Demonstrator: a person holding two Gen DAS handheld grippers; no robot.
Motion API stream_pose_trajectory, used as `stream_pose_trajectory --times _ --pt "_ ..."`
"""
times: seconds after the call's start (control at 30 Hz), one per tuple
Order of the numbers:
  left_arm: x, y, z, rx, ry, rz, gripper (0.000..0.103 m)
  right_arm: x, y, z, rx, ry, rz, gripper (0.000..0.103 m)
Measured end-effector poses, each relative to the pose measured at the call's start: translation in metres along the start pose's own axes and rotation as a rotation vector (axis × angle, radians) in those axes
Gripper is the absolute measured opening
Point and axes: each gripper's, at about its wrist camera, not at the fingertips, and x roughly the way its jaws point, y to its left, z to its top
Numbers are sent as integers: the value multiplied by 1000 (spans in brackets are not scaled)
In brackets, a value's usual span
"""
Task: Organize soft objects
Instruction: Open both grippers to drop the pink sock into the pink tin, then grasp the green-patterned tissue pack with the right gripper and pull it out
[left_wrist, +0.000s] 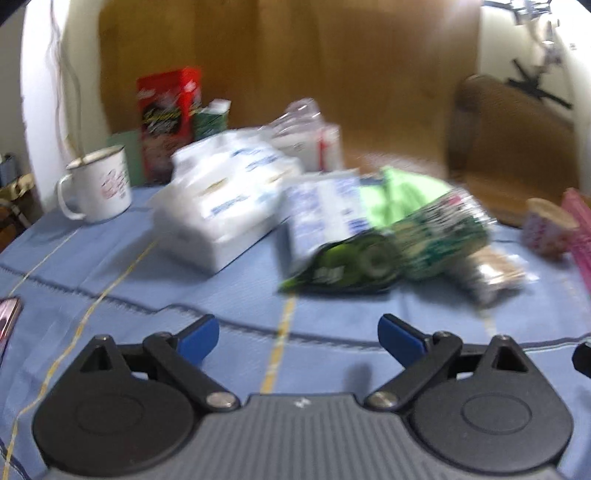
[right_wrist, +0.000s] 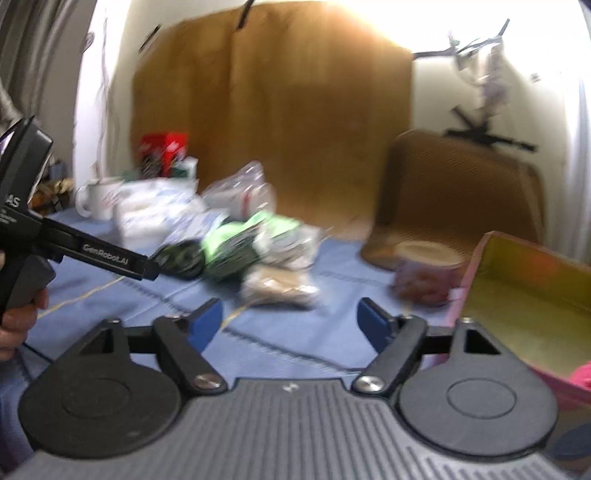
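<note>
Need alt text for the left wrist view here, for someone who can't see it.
The left gripper hangs open and empty over a blue tablecloth, facing a blurred heap of soft packets: white tissue packs and green snack bags. A white mug and a red box stand behind on the left.

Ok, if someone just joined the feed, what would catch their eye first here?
Probably the jumble of soft packets in the middle of the blue tablecloth: a white tissue pack with a green snack bag spilling beside it. Next, the white mug at far left, and the open pink box at right.
</note>
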Motion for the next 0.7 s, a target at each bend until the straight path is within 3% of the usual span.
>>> stream_pose_trajectory --times 0.23,0.4,0.53,0.57,0.6,0.7 --pt "11 4 0 -18 23 -27 97 32 5 19 39 45 49 63" --pt "8 7 -4 -33 14 -55 98 82 -21 48 236 76 97 63" --pt "6 8 -4 -42 10 -67 99 127 -39 54 410 176 188 63" --pt "6 8 -4 -46 9 -70 99 132 -41 52 435 200 222 56" --pt "6 9 -4 -51 7 -75 99 133 -40 51 438 209 244 30" --pt "6 10 -4 -58 7 -83 100 107 -39 42 462 197 268 27"
